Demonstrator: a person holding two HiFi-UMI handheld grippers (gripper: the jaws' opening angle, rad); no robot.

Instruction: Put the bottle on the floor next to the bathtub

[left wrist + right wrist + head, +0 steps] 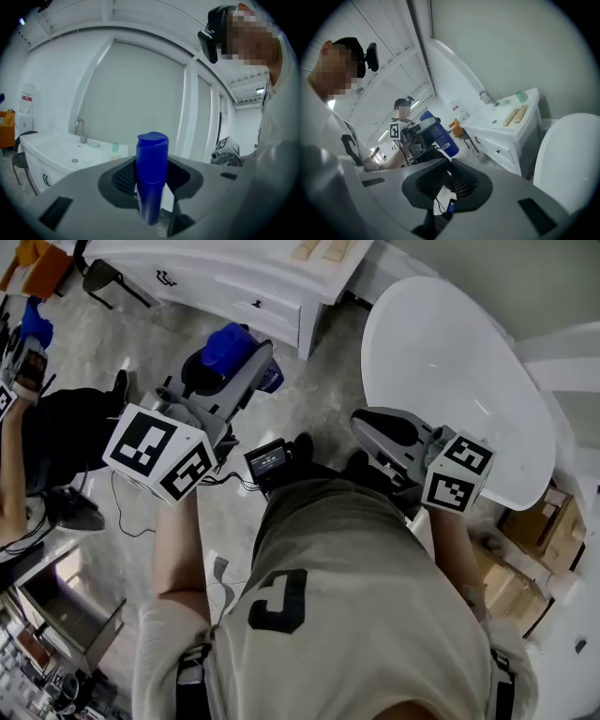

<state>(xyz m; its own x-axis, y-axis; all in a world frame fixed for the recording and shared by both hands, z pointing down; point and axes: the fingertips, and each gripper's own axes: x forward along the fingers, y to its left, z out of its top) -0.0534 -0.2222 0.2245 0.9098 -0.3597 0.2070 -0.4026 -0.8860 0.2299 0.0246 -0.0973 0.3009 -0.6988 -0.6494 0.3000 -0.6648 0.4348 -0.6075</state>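
Note:
A blue bottle (228, 345) with a blue cap is clamped between the jaws of my left gripper (246, 362), held out over the grey floor in front of the person's left leg. In the left gripper view the bottle (152, 173) stands upright between the pads of that gripper (151, 180). The right gripper view shows the same bottle (438, 131) with its label, tilted. My right gripper (366, 423) is beside the white bathtub (450, 371); it (451, 172) has its jaws together and holds nothing.
A white vanity (253, 277) with a sink and faucet (80, 129) stands ahead, with wooden strips (319, 249) on top. Another person (19, 427) is at the left. Cardboard boxes (525, 559) sit right of the tub. Cables (131, 512) lie on the floor.

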